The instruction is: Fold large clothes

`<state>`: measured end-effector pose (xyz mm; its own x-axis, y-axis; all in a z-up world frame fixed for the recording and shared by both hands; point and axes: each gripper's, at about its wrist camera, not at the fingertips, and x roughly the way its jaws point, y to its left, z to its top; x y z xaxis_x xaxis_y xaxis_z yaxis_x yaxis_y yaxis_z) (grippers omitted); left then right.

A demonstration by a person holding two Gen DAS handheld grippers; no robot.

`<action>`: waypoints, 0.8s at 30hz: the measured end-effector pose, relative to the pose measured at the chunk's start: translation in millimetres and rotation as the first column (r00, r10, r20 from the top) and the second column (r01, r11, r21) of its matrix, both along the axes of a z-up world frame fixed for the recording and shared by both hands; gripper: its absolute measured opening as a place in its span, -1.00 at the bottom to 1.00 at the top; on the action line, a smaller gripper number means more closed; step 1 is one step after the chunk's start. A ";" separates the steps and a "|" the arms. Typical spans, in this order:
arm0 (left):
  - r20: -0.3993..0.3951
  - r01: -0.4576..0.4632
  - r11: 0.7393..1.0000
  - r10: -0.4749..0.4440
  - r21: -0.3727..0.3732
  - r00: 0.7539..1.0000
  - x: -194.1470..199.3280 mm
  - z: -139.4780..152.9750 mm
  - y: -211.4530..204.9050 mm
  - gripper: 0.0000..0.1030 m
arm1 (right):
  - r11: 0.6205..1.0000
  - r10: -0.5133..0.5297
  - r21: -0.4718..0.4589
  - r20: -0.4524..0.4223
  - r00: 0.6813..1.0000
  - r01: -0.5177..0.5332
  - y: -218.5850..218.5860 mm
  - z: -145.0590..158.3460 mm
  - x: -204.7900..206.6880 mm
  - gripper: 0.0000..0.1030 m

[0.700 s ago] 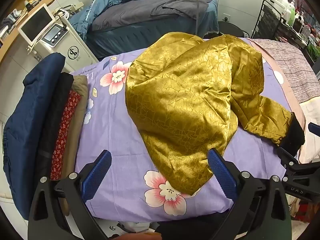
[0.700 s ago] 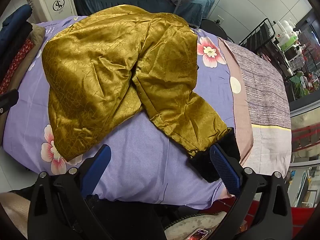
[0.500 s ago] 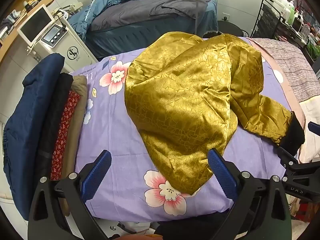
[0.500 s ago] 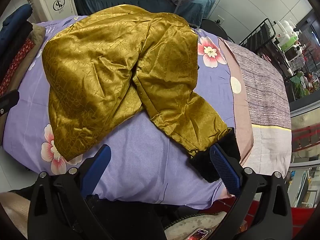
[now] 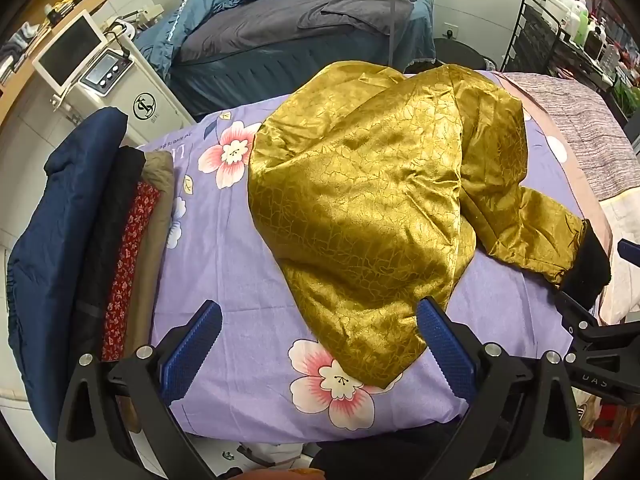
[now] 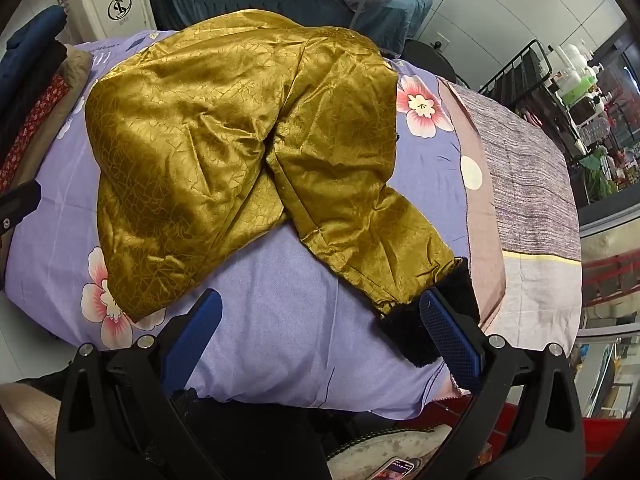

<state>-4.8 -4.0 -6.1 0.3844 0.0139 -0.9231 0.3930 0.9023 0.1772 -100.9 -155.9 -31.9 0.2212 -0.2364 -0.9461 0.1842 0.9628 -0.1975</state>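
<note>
A shiny gold padded jacket lies crumpled on a purple floral bedsheet. One sleeve runs toward the near right and ends in a black furry cuff. My left gripper hovers open over the jacket's near hem, with nothing between its blue pads. My right gripper is open too, above the bare sheet, and its right pad stands in front of the cuff. Part of the right gripper shows at the left wrist view's right edge.
A pile of folded clothes, navy, black, red print and tan, lies along the bed's left side. A white machine with a screen stands behind it. Another bed with grey bedding is at the back. A black rack of bottles stands far right.
</note>
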 end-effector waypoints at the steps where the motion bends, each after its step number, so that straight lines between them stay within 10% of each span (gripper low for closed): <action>1: -0.002 0.000 1.000 0.000 0.000 1.000 2.6 1.2 2.2 0.87 | 1.000 0.000 0.000 0.000 1.000 0.000 -0.3 0.1 0.2 0.90; 24: -0.028 0.029 0.999 -0.027 0.045 0.999 3.7 -4.6 -3.7 0.87 | 1.000 -0.004 0.004 -0.002 1.000 0.004 -1.3 -0.1 -0.1 0.90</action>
